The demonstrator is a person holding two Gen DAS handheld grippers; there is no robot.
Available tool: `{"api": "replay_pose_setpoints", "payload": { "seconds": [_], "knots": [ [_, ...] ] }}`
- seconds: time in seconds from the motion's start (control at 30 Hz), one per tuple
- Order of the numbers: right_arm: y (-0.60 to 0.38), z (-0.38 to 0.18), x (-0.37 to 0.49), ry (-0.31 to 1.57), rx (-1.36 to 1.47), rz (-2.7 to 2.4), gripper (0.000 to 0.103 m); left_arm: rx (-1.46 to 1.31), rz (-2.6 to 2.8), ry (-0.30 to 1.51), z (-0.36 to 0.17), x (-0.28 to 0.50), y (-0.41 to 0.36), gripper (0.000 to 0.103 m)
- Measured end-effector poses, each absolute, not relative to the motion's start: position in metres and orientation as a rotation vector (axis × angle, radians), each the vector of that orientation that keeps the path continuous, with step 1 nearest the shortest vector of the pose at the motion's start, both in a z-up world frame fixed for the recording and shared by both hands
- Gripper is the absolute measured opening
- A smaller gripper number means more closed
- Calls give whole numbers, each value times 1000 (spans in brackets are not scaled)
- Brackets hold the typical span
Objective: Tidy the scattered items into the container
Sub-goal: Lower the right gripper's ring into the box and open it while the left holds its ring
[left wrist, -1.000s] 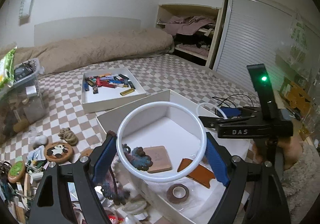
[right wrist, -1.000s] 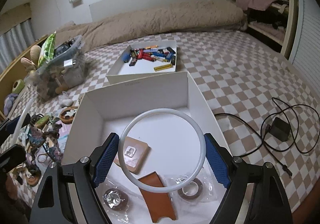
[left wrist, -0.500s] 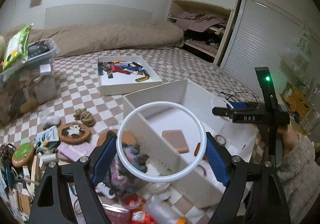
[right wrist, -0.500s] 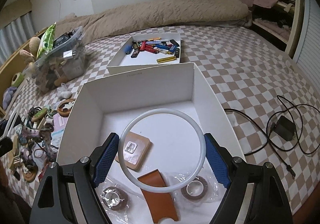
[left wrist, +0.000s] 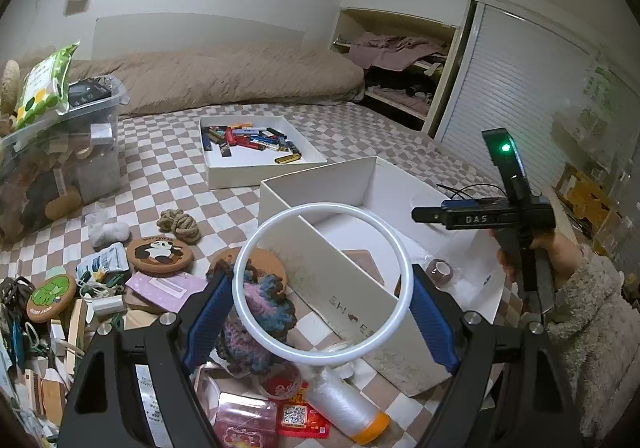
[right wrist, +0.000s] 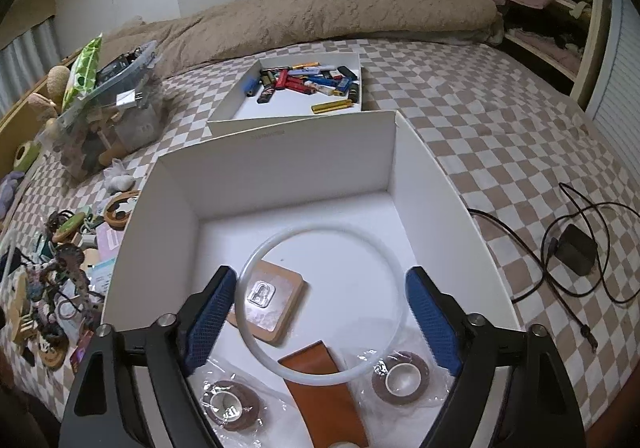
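The white box (left wrist: 352, 312) stands on the checkered bed; its inside (right wrist: 344, 216) holds a wooden coaster (right wrist: 266, 298), an orange leather piece (right wrist: 326, 388) and two tape rolls (right wrist: 230, 406). My left gripper (left wrist: 320, 312) is open, above the box's left wall and a knitted blue-pink item (left wrist: 260, 308). My right gripper (right wrist: 320, 322) is open over the box. A white ring is fixed between each gripper's pads. The right gripper also shows in the left wrist view (left wrist: 432, 214).
Scattered items lie left of the box: panda coaster (left wrist: 159, 253), rope knot (left wrist: 178, 225), green coaster (left wrist: 51, 294), film roll (left wrist: 348, 404). A white tray of lighters (left wrist: 256, 152), a clear bin (left wrist: 60, 152) and a charger cable (right wrist: 572, 252) lie around.
My left gripper has swung left, away from above the box toward the scattered pile. My right gripper has lowered further into the box.
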State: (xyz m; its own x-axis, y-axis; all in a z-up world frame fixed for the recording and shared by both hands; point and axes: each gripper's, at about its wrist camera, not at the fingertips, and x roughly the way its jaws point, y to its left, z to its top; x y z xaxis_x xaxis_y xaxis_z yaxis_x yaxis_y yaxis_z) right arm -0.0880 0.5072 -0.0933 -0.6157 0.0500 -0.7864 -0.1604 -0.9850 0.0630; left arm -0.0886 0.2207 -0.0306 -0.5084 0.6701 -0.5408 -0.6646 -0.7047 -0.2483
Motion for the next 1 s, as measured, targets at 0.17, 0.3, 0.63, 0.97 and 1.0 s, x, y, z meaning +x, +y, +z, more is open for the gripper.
{"api": "replay_pose_setpoints", "payload": {
  "seconds": [0.17, 0.3, 0.63, 0.97, 1.0],
  "knots": [
    [506, -92, -84, 205, -1301, 2713, 103, -791, 2197, -8, -32, -88, 226, 84],
    [502, -83, -77, 288, -1283, 2765, 103, -813, 2191, 17, -36, -90, 233, 84],
    [480, -69, -64, 270, -1265, 2865, 103, -1097, 2154, 164, -74, -96, 226, 84],
    [470, -67, -56, 257, -1275, 2903, 103, -1337, 2091, 304, -95, -65, 181, 85],
    [469, -67, -56, 253, -1274, 2907, 103, -1352, 2089, 325, -95, -62, 176, 85]
  ]
}}
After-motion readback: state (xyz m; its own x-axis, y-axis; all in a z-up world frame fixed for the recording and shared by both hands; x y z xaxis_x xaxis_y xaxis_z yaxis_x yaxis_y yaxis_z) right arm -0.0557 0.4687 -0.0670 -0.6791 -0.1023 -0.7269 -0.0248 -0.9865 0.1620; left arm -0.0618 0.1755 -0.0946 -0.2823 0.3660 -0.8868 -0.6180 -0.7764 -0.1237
